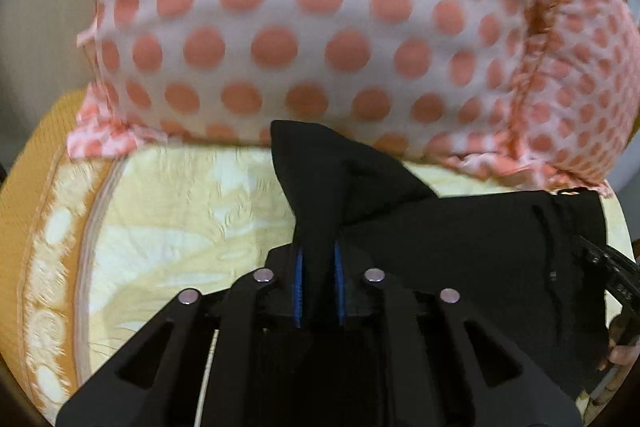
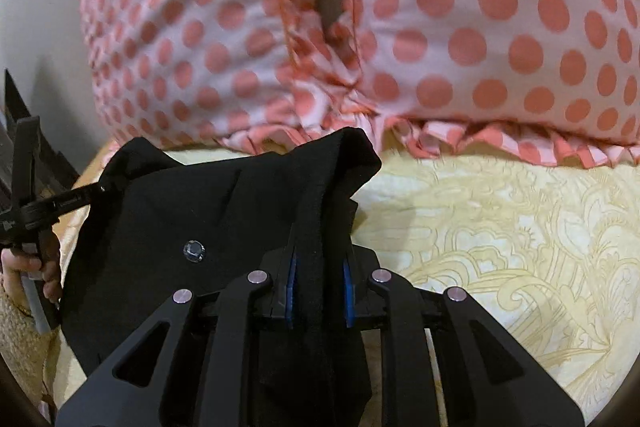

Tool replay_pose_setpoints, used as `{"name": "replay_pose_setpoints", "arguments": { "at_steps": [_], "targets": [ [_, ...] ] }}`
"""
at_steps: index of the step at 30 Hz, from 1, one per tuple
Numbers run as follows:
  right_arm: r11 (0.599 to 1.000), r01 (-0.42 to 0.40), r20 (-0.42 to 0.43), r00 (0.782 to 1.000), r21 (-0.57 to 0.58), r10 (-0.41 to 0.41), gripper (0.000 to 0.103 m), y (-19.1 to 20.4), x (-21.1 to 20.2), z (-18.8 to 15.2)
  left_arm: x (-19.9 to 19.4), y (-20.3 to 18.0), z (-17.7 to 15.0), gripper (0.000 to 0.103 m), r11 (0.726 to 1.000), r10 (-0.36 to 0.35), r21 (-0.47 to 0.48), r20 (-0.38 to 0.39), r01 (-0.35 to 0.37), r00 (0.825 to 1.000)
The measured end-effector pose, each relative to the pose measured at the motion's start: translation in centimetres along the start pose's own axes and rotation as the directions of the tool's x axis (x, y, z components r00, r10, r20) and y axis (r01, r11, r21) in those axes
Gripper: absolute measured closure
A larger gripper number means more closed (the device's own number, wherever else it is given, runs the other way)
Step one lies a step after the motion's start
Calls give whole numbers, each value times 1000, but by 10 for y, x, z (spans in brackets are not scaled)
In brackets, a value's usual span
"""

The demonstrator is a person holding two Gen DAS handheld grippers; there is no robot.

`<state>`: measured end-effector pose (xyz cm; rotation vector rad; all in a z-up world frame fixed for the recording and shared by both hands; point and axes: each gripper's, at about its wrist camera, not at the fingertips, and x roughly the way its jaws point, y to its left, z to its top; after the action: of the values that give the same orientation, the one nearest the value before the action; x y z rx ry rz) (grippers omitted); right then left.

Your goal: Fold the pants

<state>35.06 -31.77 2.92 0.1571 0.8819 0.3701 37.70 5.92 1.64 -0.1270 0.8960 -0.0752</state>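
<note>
Nearest you, your left gripper is clamped on a fold of the black pants; your right gripper pinches another edge. The pants lie on the yellow bedspread. Beyond rest polka-dot pillows.
</note>
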Motion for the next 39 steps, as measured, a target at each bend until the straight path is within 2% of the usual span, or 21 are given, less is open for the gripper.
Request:
{"name": "replay_pose_setpoints", "arguments": {
  "at_steps": [1, 3, 5, 7, 8, 10, 11, 13, 14, 16, 19, 21, 23, 24, 25, 27, 29, 32, 34, 36, 39],
  "targets": [
    [1000, 13, -9, 1000, -6, -13, 84, 1, 2, 1, 4, 4, -2, 83, 1000, -5, -27, -5, 4, 1000],
    [999, 39, -22, 999, -28, -39, 80, 4, 4, 0, 5, 9, -2, 71, 998, -6, -65, -9, 5, 1000],
    [996, 78, -35, 996, -48, -80, 67, 5, 7, 0, 3, 16, -2, 66, 995, -10, -102, -14, 9, 1000],
    [990, 132, -32, 991, -45, -134, 41, 0, 2, 1, -8, 25, -3, 63, 991, 5, -135, 2, -5, 1000],
    [986, 162, -15, 987, -40, -163, 38, -4, -6, 1, -18, 29, -5, 60, 989, 18, -145, 23, -14, 1000],
    [977, 213, 51, 976, -31, -211, 38, -8, -27, 1, -42, 34, -10, 54, 989, 39, -144, 74, -28, 997],
    [972, 233, 97, 969, -39, -229, 38, -6, -42, 1, -58, 33, -15, 45, 991, 29, -130, 109, -15, 994],
    [976, 200, 138, 972, -84, -188, 38, 7, -61, -3, -82, 28, -26, 34, 993, -25, -108, 147, 41, 989],
    [977, 172, 142, 978, -127, -154, 38, 20, -69, -7, -95, 20, -36, 30, 991, -91, -85, 152, 105, 984],
    [965, 141, 120, 986, -223, -116, 38, 47, -74, -21, -104, 6, -48, 27, 985, -157, -51, 128, 164, 979],
    [939, 113, 58, 993, -326, -99, 38, 76, -68, -40, -102, -20, -69, 25, 975, -220, 12, 51, 220, 974],
    [929, 112, 21, 993, -353, -112, 38, 86, -58, -48, -91, -34, -78, 24, 976, -210, 50, -14, 210, 978],
    [923, 126, -51, 987, -365, -155, 32, 88, -39, -54, -70, -42, -83, 21, 981, -174, 75, -88, 181, 981],
    [922, 131, -95, 980, -365, -177, 29, 85, -30, -60, -61, -41, -87, 21, 982, -162, 74, -122, 172, 979],
    [930, 126, -100, 980, -345, -170, 21, 80, -25, -63, -55, -39, -91, 19, 982, -161, 74, -141, 172, 977],
    [952, 114, -121, 981, -284, -154, 17, 68, -20, -64, -54, -48, -95, 7, 977, -157, 128, -130, 173, 979],
    [962, 93, -132, 983, -257, -130, 16, 62, -19, -64, -50, -58, -97, 2, 973, -129, 172, -137, 152, 982],
    [961, 115, -103, 984, -253, -145, 16, 64, -23, -71, -54, -62, -100, 2, 972, -87, 205, -121, 111, 989],
    [971, 112, -55, 991, -210, -126, 13, 64, -41, -78, -69, -55, -104, 2, 977, -94, 186, -88, 109, 992],
    [979, 106, -9, 994, -175, -110, 6, 63, -61, -82, -94, -49, -112, 2, 978, -97, 185, -30, 101, 995],
    [988, 101, 42, 994, -117, -96, 4, 64, -86, -97, -130, -45, -131, 2, 977, -71, 204, 56, 59, 996]
  ]
}}
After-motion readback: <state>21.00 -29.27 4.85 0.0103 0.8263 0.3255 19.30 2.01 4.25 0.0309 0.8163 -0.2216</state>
